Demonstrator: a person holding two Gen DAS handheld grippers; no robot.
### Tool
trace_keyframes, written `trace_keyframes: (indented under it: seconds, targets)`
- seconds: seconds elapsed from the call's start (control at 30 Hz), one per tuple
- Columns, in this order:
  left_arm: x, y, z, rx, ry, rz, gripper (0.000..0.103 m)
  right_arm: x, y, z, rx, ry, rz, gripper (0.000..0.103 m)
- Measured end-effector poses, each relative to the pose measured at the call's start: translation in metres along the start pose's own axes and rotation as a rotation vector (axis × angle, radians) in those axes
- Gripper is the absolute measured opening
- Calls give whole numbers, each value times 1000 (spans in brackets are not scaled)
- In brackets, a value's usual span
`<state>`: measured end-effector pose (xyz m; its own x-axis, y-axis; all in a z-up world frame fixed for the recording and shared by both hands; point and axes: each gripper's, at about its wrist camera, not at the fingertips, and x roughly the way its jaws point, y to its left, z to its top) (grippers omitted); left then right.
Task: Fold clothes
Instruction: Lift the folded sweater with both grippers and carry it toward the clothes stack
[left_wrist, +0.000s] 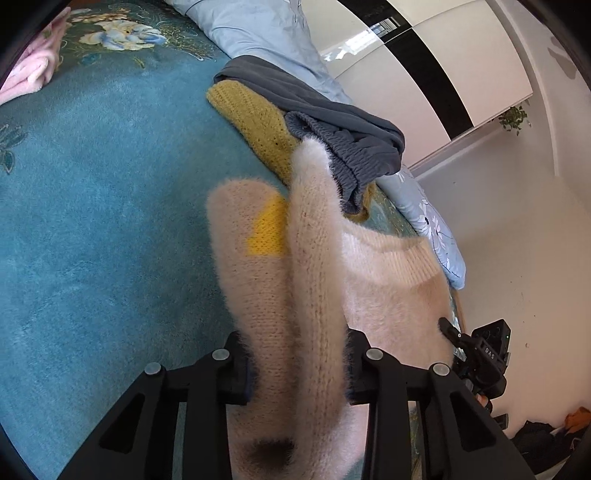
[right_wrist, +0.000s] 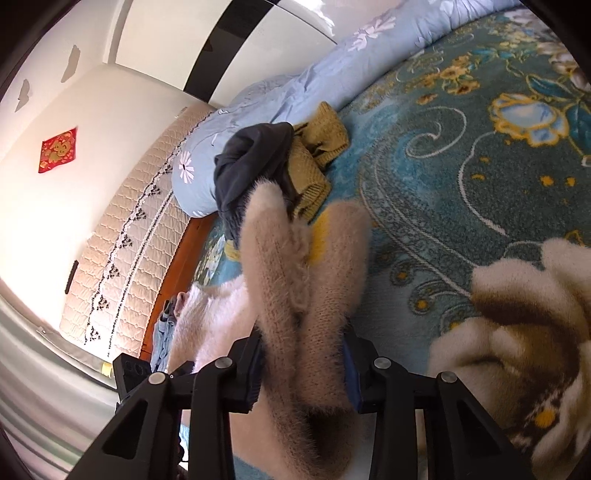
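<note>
Both cameras ride low on their grippers, looking forward between black fingers (left_wrist: 236, 369) that fill the bottom of each frame. The left wrist view sits very close over the fuzzy cream sweater (left_wrist: 306, 266), facing across the teal bedspread (left_wrist: 92, 221) with white wall at the right of the frame. The right wrist view, equally close to the sweater (right_wrist: 295, 280), faces the headboard (right_wrist: 122, 251) at lower left. They share the sweater, the grey and mustard clothes pile (left_wrist: 295, 122) (right_wrist: 266, 162), the blue quilt (left_wrist: 258, 29) (right_wrist: 295, 96), and each other's gripper at the edge.
</note>
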<state>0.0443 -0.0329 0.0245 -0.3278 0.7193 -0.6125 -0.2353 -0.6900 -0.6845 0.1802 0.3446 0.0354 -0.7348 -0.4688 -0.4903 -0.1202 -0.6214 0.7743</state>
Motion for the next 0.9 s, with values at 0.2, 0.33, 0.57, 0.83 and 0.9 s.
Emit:
trace_keyframes:
  seconds: [0.2, 0.33, 0.57, 0.83, 0.9]
  targets:
    - [-47, 16, 4, 9, -29, -10, 32, 5, 29, -6, -13, -1, 14, 36]
    - [-91, 21, 15, 33, -94, -22, 32, 16, 64, -2, -46, 9, 59, 36]
    - [-168, 49, 42, 35, -224, -17, 32, 56, 145, 4, -145, 44, 140, 36]
    - [-268, 90, 86, 53, -376, 59, 32, 140, 256, 5, -239, 84, 250, 36]
    - [-294, 101, 100, 62, -409, 85, 32, 164, 283, 6, -256, 99, 290, 36]
